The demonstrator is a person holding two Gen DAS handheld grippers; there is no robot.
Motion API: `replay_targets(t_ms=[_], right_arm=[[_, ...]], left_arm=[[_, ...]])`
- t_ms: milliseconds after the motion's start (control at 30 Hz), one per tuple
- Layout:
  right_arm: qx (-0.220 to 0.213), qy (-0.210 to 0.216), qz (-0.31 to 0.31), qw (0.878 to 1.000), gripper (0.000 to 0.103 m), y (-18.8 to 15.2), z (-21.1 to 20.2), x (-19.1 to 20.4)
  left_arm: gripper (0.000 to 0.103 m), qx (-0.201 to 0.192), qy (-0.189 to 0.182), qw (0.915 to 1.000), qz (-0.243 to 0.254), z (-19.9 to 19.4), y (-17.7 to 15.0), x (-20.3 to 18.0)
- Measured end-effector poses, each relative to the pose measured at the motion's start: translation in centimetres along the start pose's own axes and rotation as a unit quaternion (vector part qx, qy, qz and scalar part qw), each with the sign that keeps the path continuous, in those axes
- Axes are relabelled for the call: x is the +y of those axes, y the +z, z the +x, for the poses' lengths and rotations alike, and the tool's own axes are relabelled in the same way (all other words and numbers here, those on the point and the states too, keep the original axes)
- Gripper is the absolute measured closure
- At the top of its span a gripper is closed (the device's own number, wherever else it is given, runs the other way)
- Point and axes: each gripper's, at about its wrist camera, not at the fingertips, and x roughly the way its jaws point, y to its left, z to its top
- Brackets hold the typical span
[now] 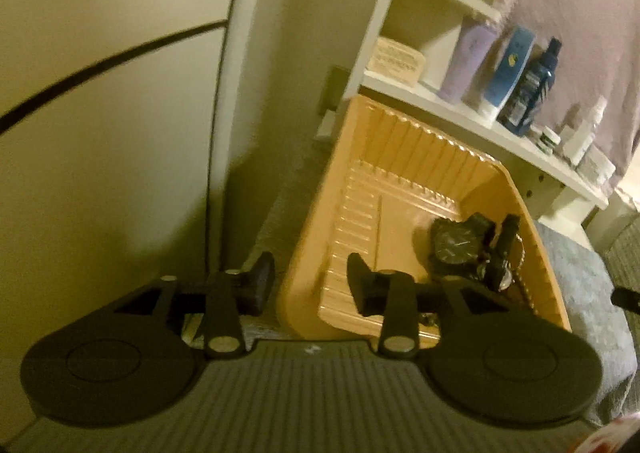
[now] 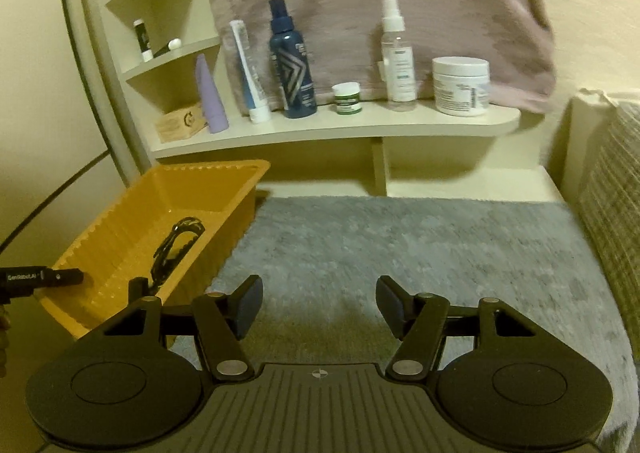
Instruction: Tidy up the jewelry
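The left gripper (image 1: 308, 285) hangs over the near corner of the yellow tray (image 1: 362, 141), its fingers spread apart with nothing between them; one finger sits outside the tray wall, the other over the ribbed floor. Just ahead and to its right, a dark watch (image 1: 456, 249) and a tangle of straps and chain lie heaped against the tray's right wall. From the right gripper (image 2: 320, 305), the tray (image 2: 240, 169) is ahead and to the left, with a black strap (image 2: 176, 249) lying in it. That gripper is also wide open and empty, poised over the grey rug (image 2: 400, 245), which looks bare of jewelry.

The risks, as I judge them: the left gripper straddles the wall, so closing or lowering here could pinch the rim and tip the light tray, spilling the pieces onto the rug where a chain would be hard to find. Reaching into the heap could snag several pieces at once and drag them out together. The shelf (image 2: 320, 129) of bottles beyond is near enough to knock.
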Motion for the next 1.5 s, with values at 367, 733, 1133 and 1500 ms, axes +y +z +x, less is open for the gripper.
replay_targets(t_ms=[367, 733, 1133, 1500], right_arm=[[0.031, -0.020, 0.032, 0.999, 0.031, -0.3, -3.9, 0.7], [0.059, -0.039, 0.034, 0.997, 0.026, -1.6, -7.9, 1.9], [0.080, -0.051, 0.033, 0.995, 0.026, -3.6, -9.8, 2.8], [0.085, -0.052, 0.032, 0.995, 0.026, -4.6, -10.2, 3.3]], left_arm=[[0.007, -0.053, 0.067, 0.9960, 0.026, -7.5, -1.2, -2.1], [0.000, -0.006, 0.019, 0.9954, 0.093, -10.4, -4.0, -8.4], [0.000, 0.040, 0.000, 0.9882, 0.148, -11.0, -7.1, -14.4], [0.000, 0.049, 0.000, 0.9858, 0.160, -10.9, -8.3, -16.8]])
